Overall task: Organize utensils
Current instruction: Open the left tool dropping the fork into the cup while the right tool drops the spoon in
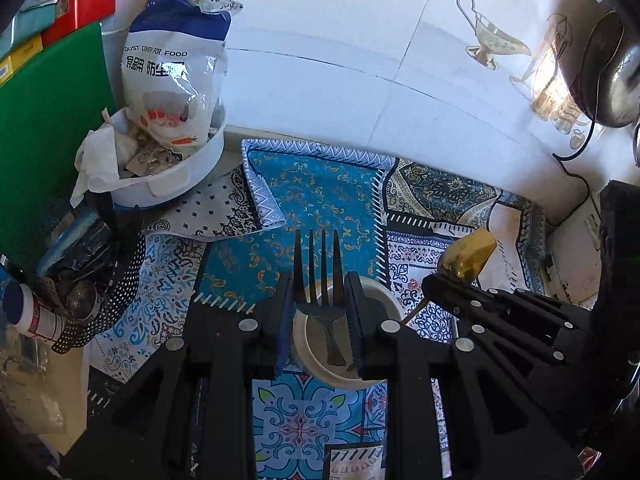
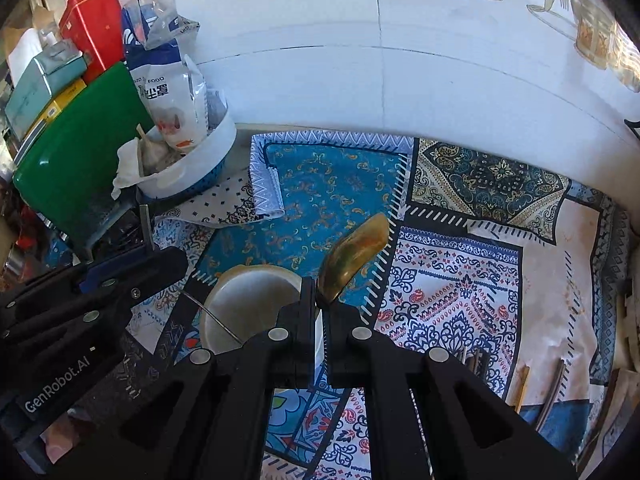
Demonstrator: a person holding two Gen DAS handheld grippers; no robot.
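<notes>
My left tongs [image 1: 318, 300] are gripping a fork [image 1: 320, 280], tines forward, above a white cup [image 1: 380, 292]. My right tongs [image 2: 322, 312] are pinching a gold spoon [image 2: 356, 256] beside it; both handles are hidden.

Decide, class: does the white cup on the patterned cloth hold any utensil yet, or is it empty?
Empty. The white cup shows bare inside walls; the fork and gold spoon are above it, clamped in the grippers.

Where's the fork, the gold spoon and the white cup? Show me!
fork [image 1: 320, 264], left wrist view, on its tines.
gold spoon [image 2: 354, 258], right wrist view, on its bowl.
white cup [image 2: 248, 300], right wrist view, on its inside wall.
</notes>
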